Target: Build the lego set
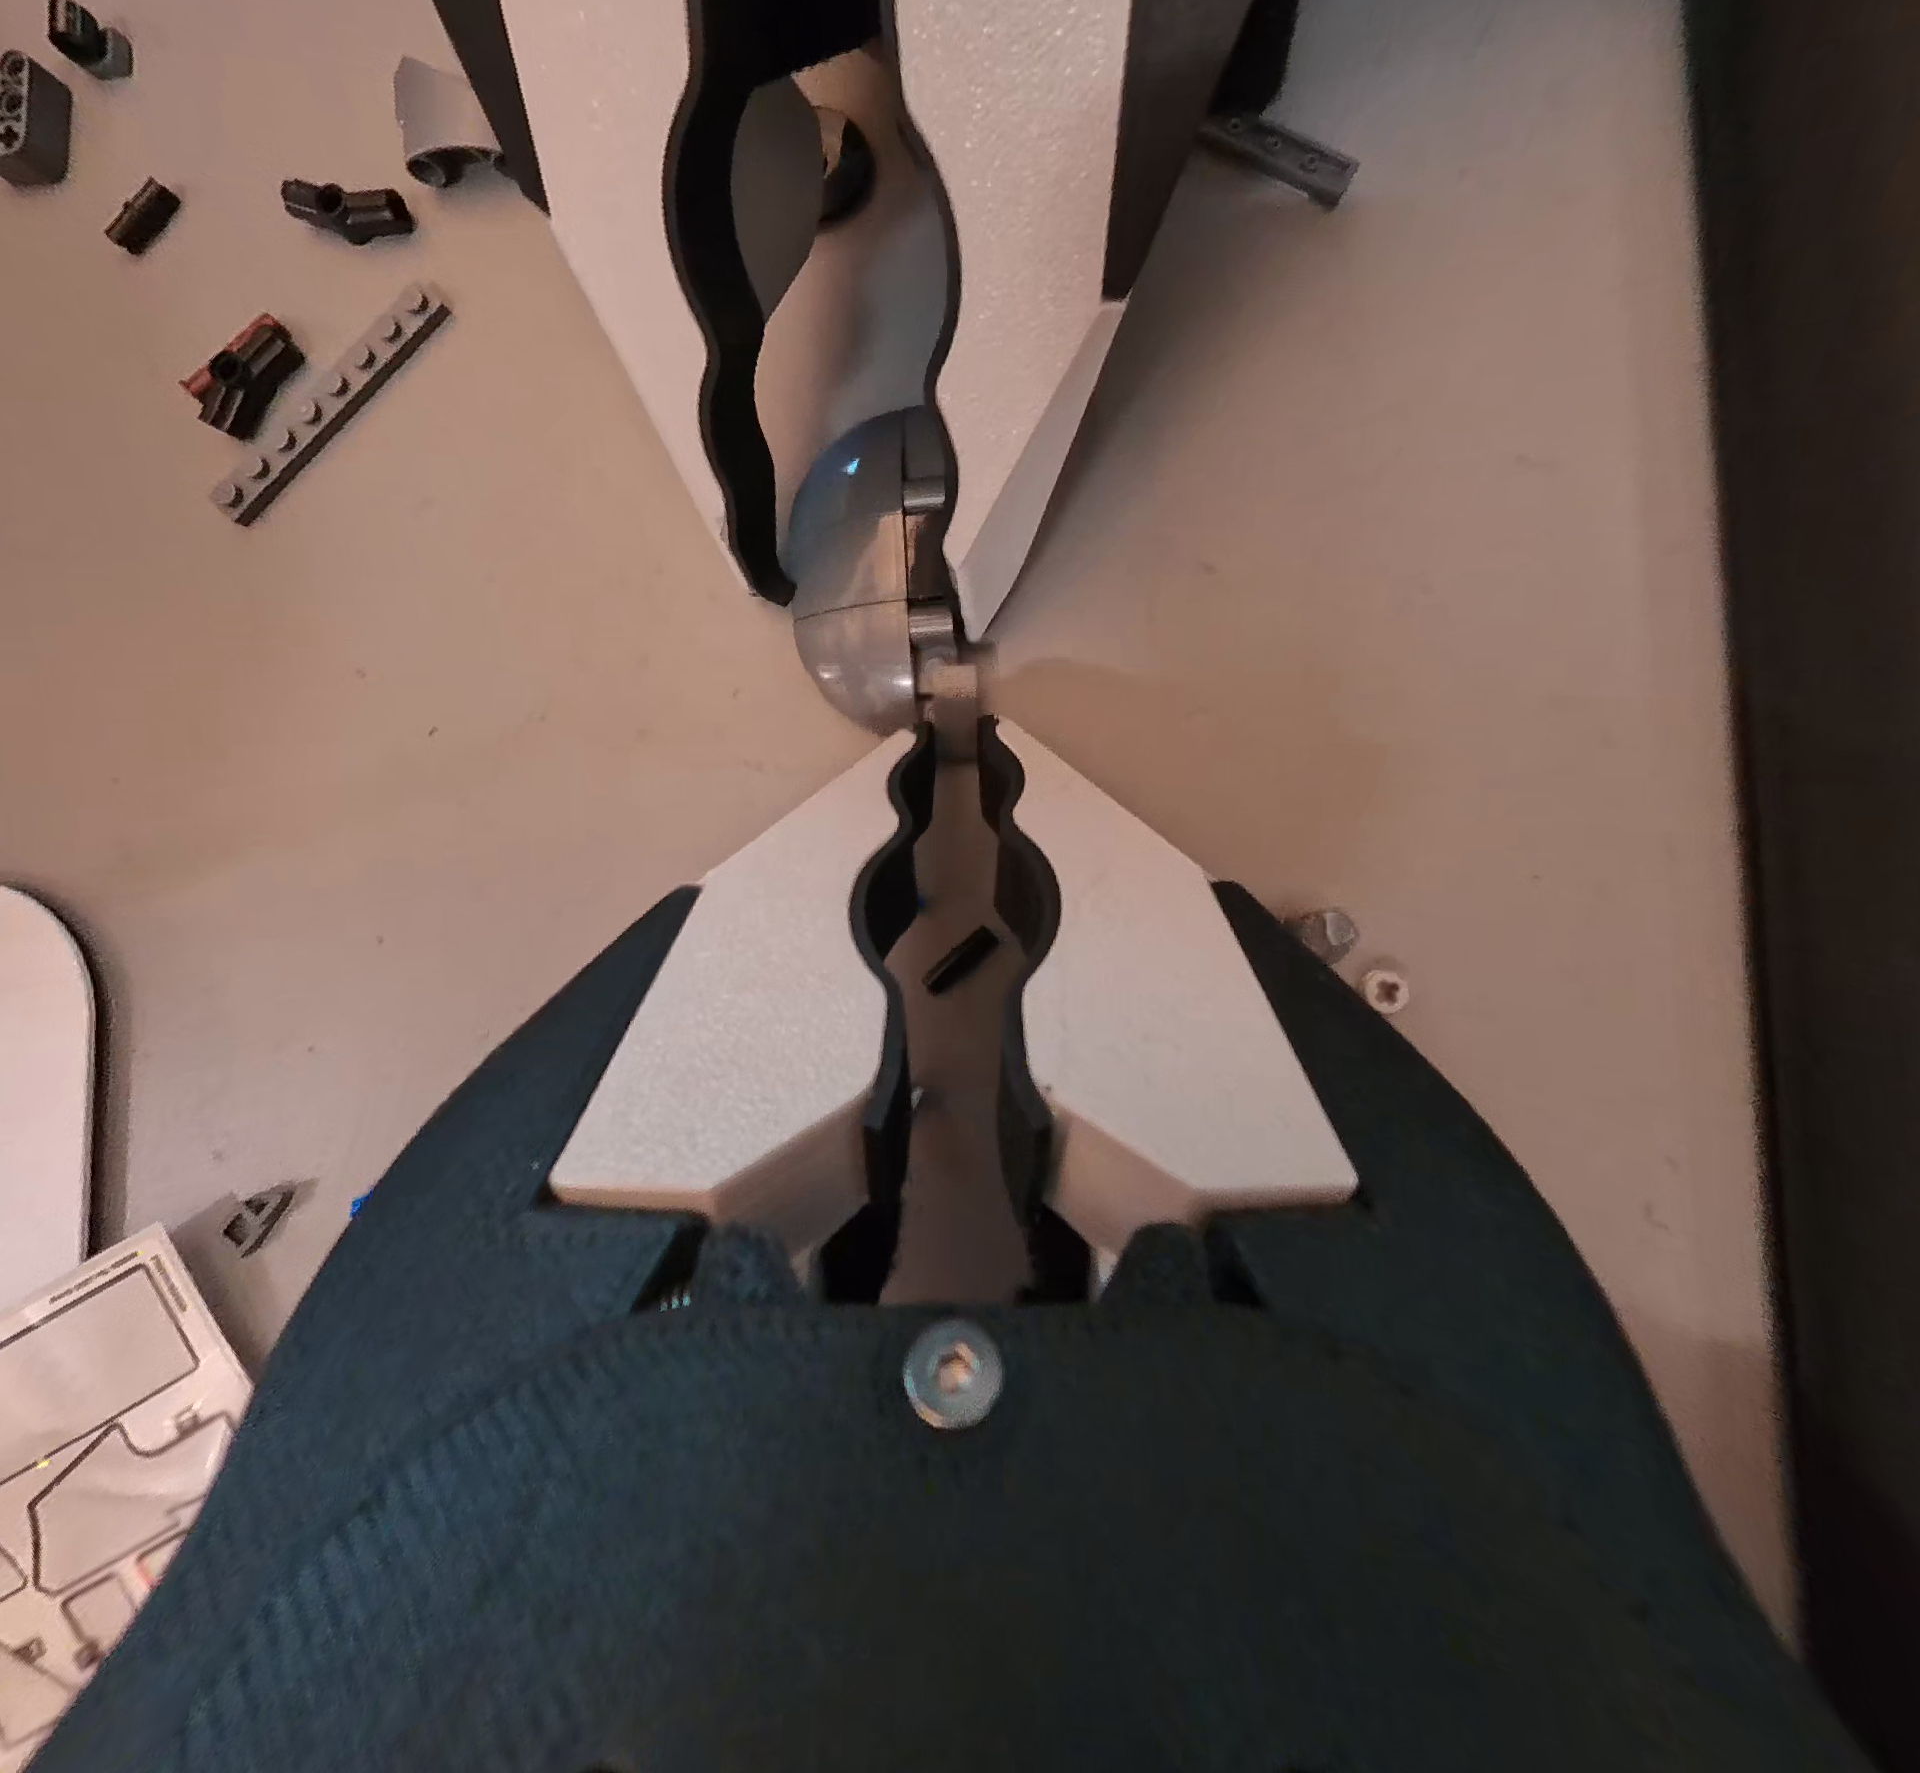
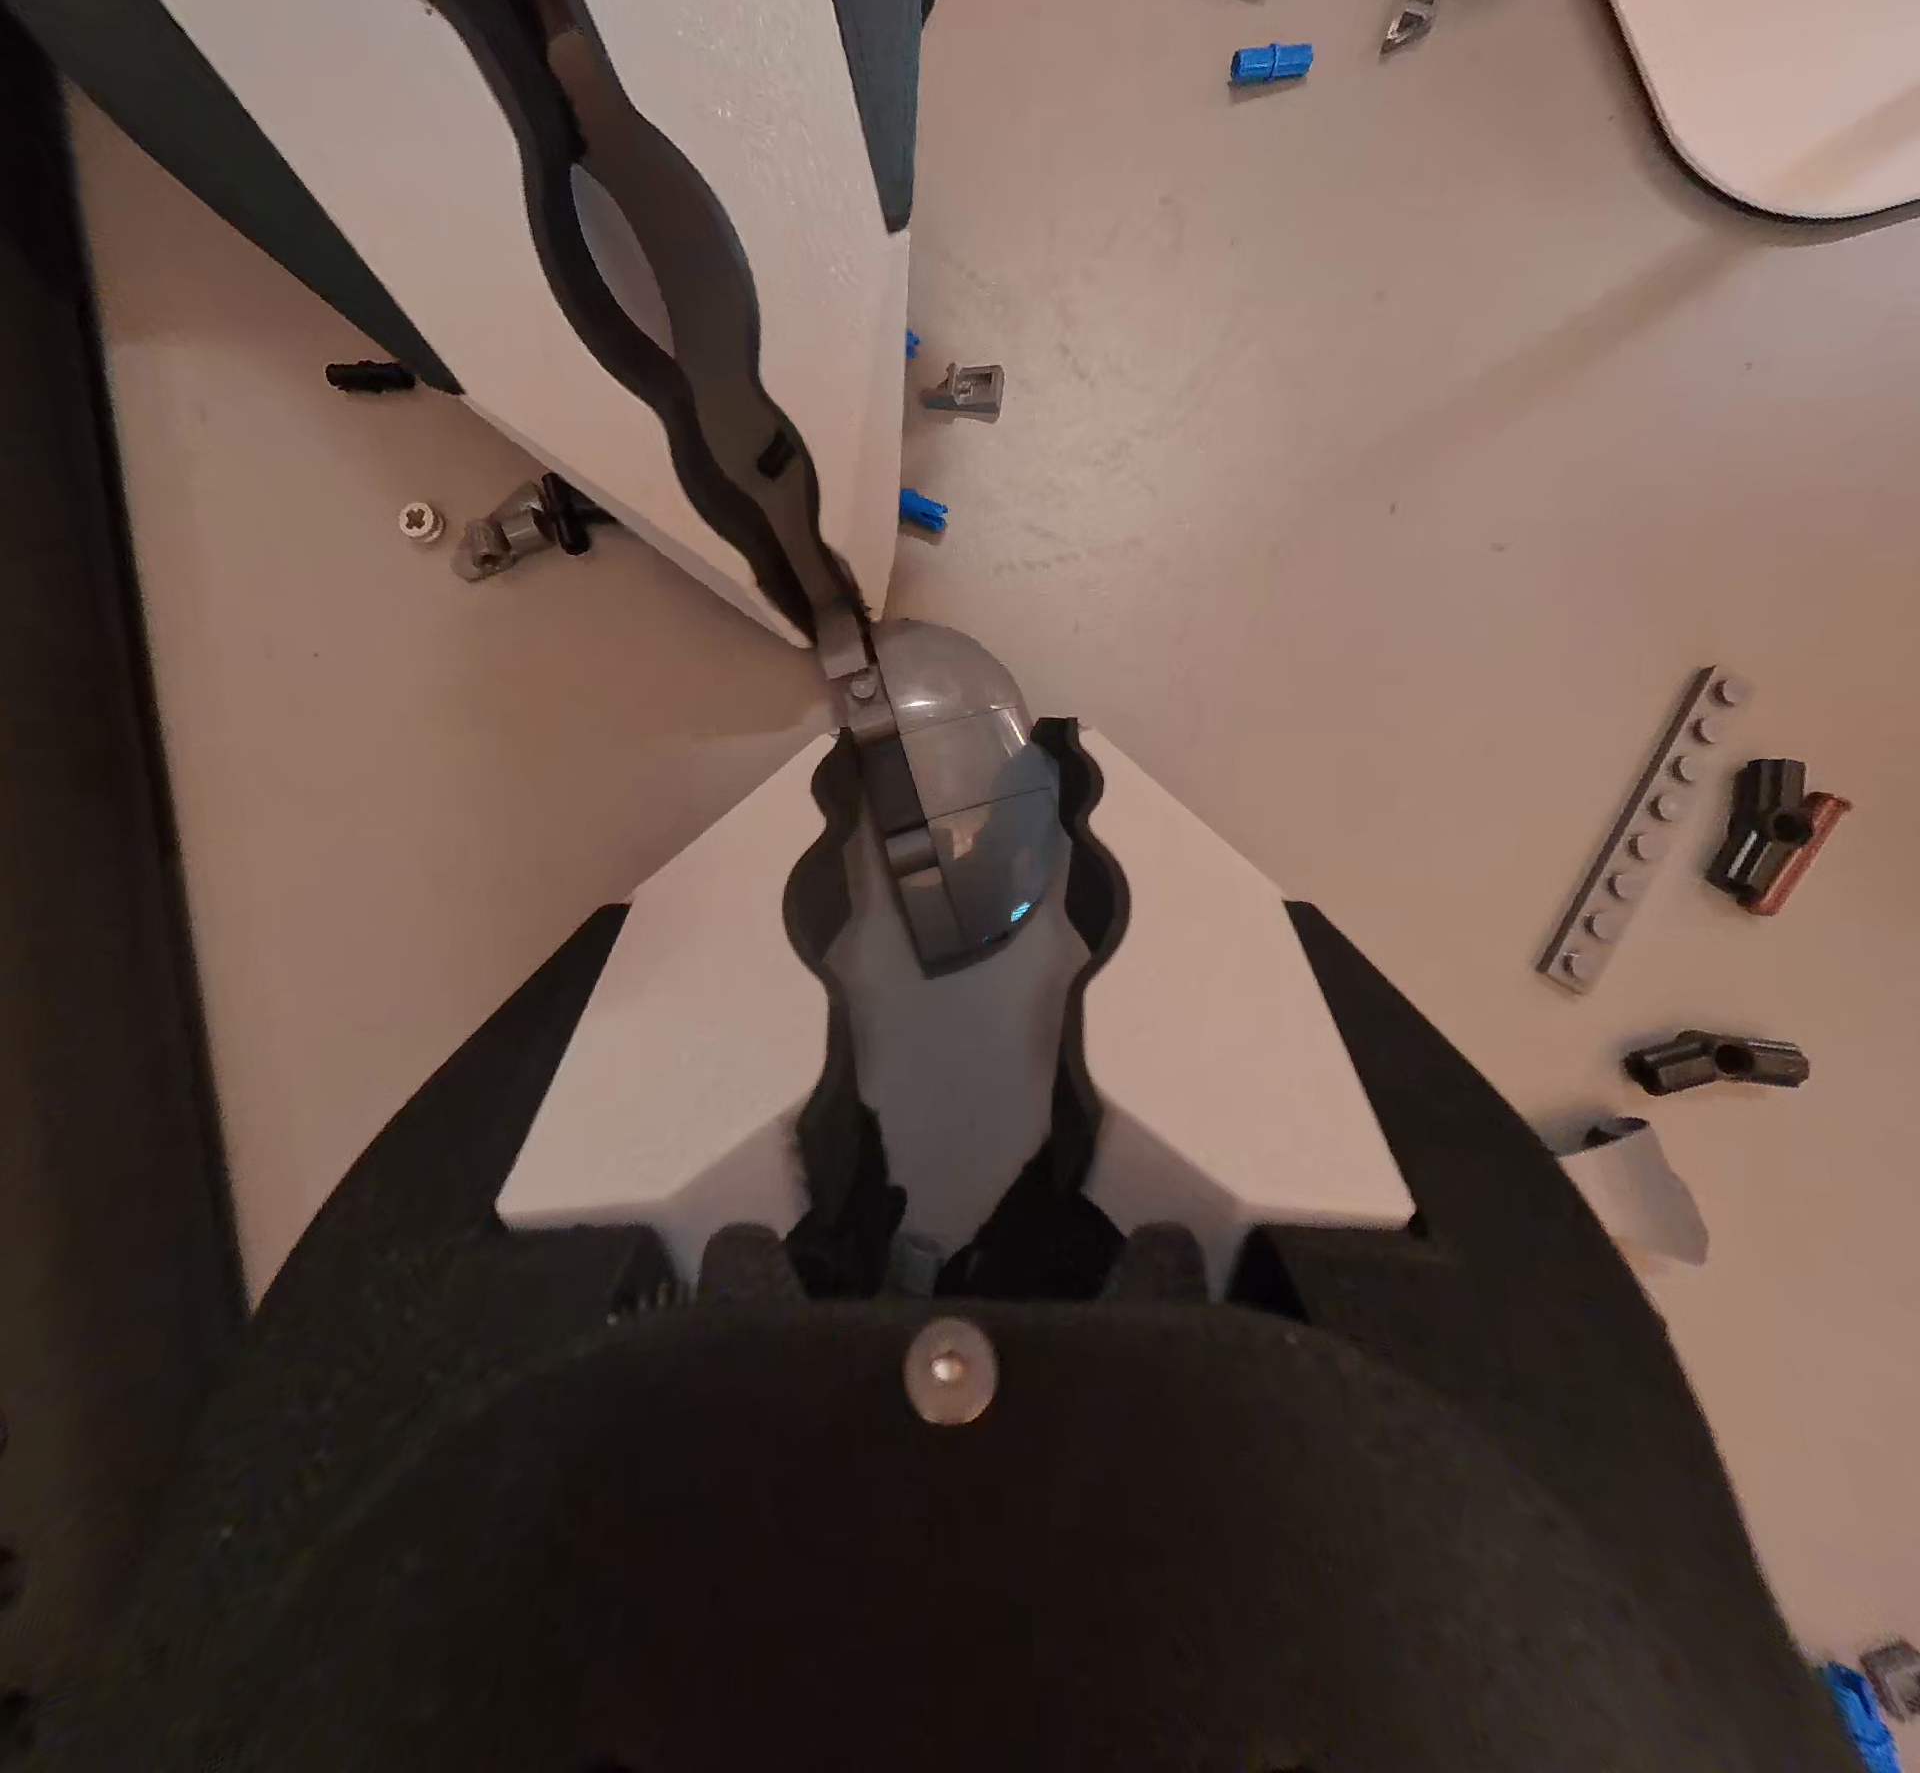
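A grey domed lego assembly (image 1: 847, 528) (image 2: 971, 830) is held above the pale table between both grippers. My right gripper (image 2: 951, 749) is shut on the dome's body; in the left wrist view it (image 1: 868, 596) comes in from the top. My left gripper (image 1: 951, 749) is shut on a small grey hinge piece (image 1: 951, 689) (image 2: 854, 674) at the end of the assembly; in the right wrist view it (image 2: 826, 620) comes in from the upper left. The two grippers meet tip to tip.
On the table lie a long grey studded plate (image 1: 332, 404) (image 2: 1642, 830), black connectors (image 1: 348, 206) (image 2: 1720, 1063), blue pins (image 2: 1270, 61), a light grey curved panel (image 1: 442, 123), an instruction sheet (image 1: 94, 1391) and a white rounded object (image 2: 1766, 30). A dark edge (image 1: 1818, 788) borders the table. Left and right tips are no more than a few centimetres apart. From the right gripper's tips to the long grey studded plate (image 1: 332, 404) is close to 10 cm. The right camera catches it too, in the right wrist view (image 2: 1643, 829).
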